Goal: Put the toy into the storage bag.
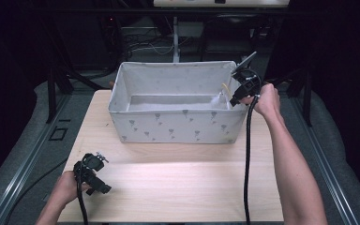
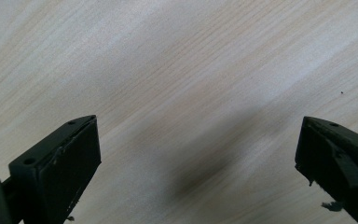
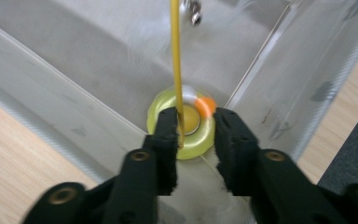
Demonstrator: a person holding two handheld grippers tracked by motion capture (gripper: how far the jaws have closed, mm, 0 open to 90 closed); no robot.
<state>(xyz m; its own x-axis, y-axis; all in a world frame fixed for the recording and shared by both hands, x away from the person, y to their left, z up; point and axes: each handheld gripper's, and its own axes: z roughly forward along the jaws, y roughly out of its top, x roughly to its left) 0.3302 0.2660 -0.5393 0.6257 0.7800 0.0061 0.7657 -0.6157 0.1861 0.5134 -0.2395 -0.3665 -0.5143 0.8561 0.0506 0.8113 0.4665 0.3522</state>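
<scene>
Item 1, L side: left gripper, low over the bare front-left of the wooden counter; jaws spread wide, nothing betw. them, idle. Item 2, centre: fabric storage bin, grey-white w/ small printed motifs, soft walls, sits at the counter's far half; interior pale, mostly bare. Item 3, R side: right gripper, tipped down over the bin's right-hand corner; jaws parted a little, pads not pressing on anything as far as the right gripper view tells. Item 4, in that corner, just past the fingertips: yellow-green ring toy, translucent, w/ an orange-and-white patch on the rim, lying below the jaws in the bin corner; a thin yellow cord runs straight up from the left pad, whether still caught there can't tell. Handling est.: light, rubbery/plastic, prob. a bit slick, not fragile; cord limp, will swing. Best hold: across the ring's rim, pads on opposite sides, or pinch the cord close to the ring. Bin wall will give if nudged.
</scene>
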